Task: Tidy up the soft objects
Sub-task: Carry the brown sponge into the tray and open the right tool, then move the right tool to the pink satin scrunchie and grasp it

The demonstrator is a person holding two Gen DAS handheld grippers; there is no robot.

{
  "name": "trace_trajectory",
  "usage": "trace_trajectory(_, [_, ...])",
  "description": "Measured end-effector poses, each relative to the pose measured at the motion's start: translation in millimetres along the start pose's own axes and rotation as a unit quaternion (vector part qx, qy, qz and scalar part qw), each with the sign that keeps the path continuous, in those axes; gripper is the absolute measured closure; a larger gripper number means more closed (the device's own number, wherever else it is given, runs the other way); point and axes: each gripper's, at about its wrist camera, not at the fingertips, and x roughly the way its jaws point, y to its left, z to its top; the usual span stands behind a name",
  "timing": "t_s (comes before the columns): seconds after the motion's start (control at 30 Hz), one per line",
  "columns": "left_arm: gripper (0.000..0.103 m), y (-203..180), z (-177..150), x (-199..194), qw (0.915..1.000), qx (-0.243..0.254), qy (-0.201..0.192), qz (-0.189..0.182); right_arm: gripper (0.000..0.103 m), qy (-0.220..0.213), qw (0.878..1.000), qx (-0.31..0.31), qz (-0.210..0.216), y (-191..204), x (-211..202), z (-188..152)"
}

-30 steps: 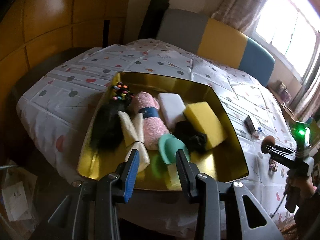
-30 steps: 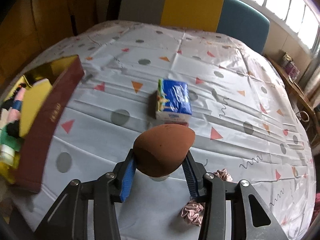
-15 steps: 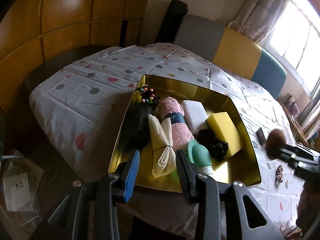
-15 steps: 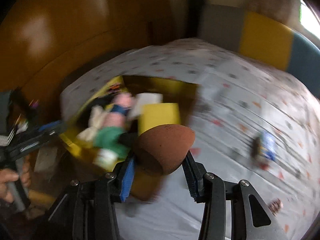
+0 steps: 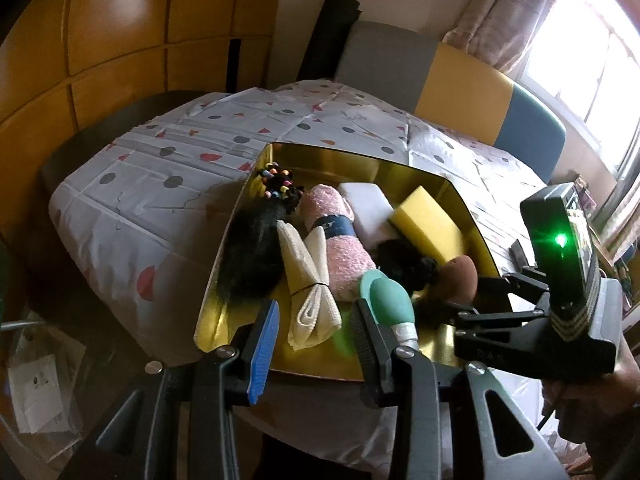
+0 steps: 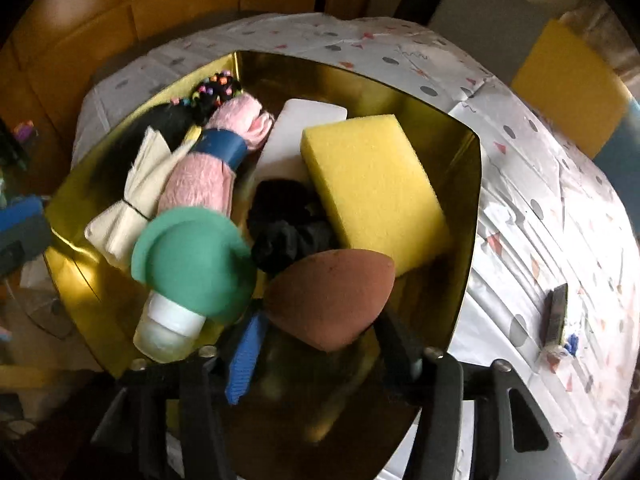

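My right gripper (image 6: pixel 320 328) is shut on a brown egg-shaped makeup sponge (image 6: pixel 332 296) and holds it inside the gold tray (image 6: pixel 460 200), at the tray's near edge beside the yellow sponge (image 6: pixel 372 192) and black scrunchie (image 6: pixel 288 228). The left wrist view shows the same brown sponge (image 5: pixel 460 276) and right gripper (image 5: pixel 468 304) over the tray (image 5: pixel 360 164). My left gripper (image 5: pixel 316 320) is open and empty, just outside the tray's near edge. The tray also holds a pink towel roll (image 5: pixel 336 240), cream cloth (image 5: pixel 308 280), green-topped bottle (image 5: pixel 388 300), white sponge (image 5: pixel 368 204) and black hairpiece (image 5: pixel 252 256).
The tray sits on a table with a dotted white cloth (image 5: pixel 160 184). A small tissue pack (image 6: pixel 558 320) lies on the cloth right of the tray. A grey, yellow and blue chair back (image 5: pixel 460 80) stands behind the table. Papers (image 5: pixel 36 392) lie on the floor at left.
My right gripper has swung left from over the cloth to over the tray, carrying the brown sponge down into it. My left gripper has drawn back a little and stays open.
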Motion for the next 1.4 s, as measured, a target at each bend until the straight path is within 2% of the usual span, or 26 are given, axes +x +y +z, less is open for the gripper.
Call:
trace_trajectory(0.17, [0.066, -2.3, -2.7, 1.7, 1.0000, 0.002, 0.006, -0.001, 0.036, -0.023, 1.000, -0.001, 0.001, 3.3, -9.8, -10.4])
trace_trajectory(0.23, [0.066, -3.1, -3.1, 1.4, 1.0000, 0.001, 0.007, -0.001, 0.026, -0.039, 0.999, 0.006, 0.006, 3.8, -16.7, -14.6])
trace_trajectory(0.27, [0.066, -4.2, -3.1, 0.9, 1.0000, 0.003, 0.007, -0.002, 0.025, -0.046, 0.999, 0.012, 0.007, 2.7, -20.2, -15.8])
trace_trajectory(0.4, [0.066, -8.4, -5.0, -0.4, 0.9999, 0.010, 0.008, -0.003, 0.025, -0.070, 0.997, 0.032, 0.015, -3.4, -36.6, -23.4])
trace_trajectory(0.8, [0.066, -22.0, -8.1, -11.3, 0.9994, 0.033, 0.001, -0.006, 0.024, -0.123, 0.990, 0.068, -0.001, -13.9, -74.6, -44.5])
trace_trajectory(0.9, [0.066, -25.2, -8.8, -14.9, 0.9992, 0.040, -0.001, -0.007, 0.021, -0.136, 0.988, 0.076, -0.009, -19.9, -84.5, -51.6])
trace_trajectory(1.4, [0.066, -40.2, -11.4, -16.3, 0.9981, 0.061, -0.001, -0.007, 0.021, -0.136, 0.982, 0.121, -0.040, -66.9, -93.8, -81.8])
